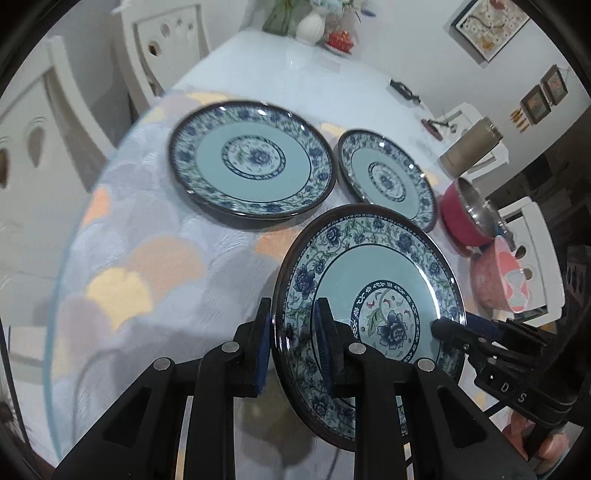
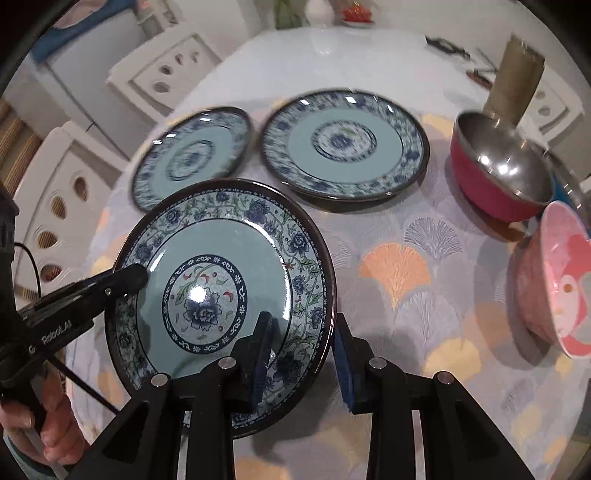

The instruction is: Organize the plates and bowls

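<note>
A blue floral plate (image 1: pixel 373 295) is held tilted above the table by both grippers. My left gripper (image 1: pixel 295 328) is shut on its left rim. My right gripper (image 2: pixel 303 343) straddles its right rim, one finger on the plate face, the other a little clear of the rim; it also shows in the left wrist view (image 1: pixel 448 326). The same plate fills the right wrist view (image 2: pixel 221 295). Two more blue plates lie flat beyond it, one large (image 1: pixel 251 158) (image 2: pixel 343 147) and one smaller (image 1: pixel 388 177) (image 2: pixel 192 151).
A red steel-lined bowl (image 2: pixel 498 166) (image 1: pixel 465 214) and a pink bowl (image 2: pixel 554 277) (image 1: pixel 498 277) sit at the right on the patterned tablecloth (image 2: pixel 406 266). A tan flask (image 1: pixel 469 147) stands behind them. White chairs (image 1: pixel 44 129) ring the table. A vase (image 1: pixel 310 26) stands at the far end.
</note>
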A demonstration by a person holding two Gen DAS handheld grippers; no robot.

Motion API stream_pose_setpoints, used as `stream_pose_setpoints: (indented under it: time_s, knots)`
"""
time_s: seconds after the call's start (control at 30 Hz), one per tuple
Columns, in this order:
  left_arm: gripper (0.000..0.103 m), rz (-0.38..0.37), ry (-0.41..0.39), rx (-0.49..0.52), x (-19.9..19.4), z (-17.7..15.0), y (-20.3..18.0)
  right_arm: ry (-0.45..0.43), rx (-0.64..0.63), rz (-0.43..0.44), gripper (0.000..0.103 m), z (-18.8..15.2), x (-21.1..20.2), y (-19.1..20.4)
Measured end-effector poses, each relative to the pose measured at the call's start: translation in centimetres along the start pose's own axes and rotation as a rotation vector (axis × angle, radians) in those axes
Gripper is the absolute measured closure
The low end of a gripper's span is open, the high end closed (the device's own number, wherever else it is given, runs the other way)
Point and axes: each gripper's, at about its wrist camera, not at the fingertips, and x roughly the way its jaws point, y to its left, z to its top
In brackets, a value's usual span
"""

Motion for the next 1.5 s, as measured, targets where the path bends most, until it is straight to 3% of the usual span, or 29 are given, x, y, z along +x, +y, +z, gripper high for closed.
stream_pose_setpoints:
  time_s: [0.27, 0.7, 1.03, 1.5]
  knots:
    - [0.084, 0.051, -0.062, -0.053, -5.3, -3.7, 2.3, -0.035, -0.103, 0.038, 0.072, -3.6, -3.5, 4.7]
    - [0.084, 0.125, -0.016, -0.121, -5.5, -10.2, 4.7, 0.078, -0.193, 0.082, 0.071, -8.8, -0.9, 8.2]
    - [0.084, 0.155, 0.023, -0.113, -3.6, -11.7, 4.6, 0.165, -0.163, 0.08, 0.071, -10.7, 1.7, 7.5]
    - [0.083, 0.192, 0.012, -0.139, -4.5, -12.0, 5.2, 0.18, -0.16, 0.096, 0.071, -11.9, 1.3, 7.2]
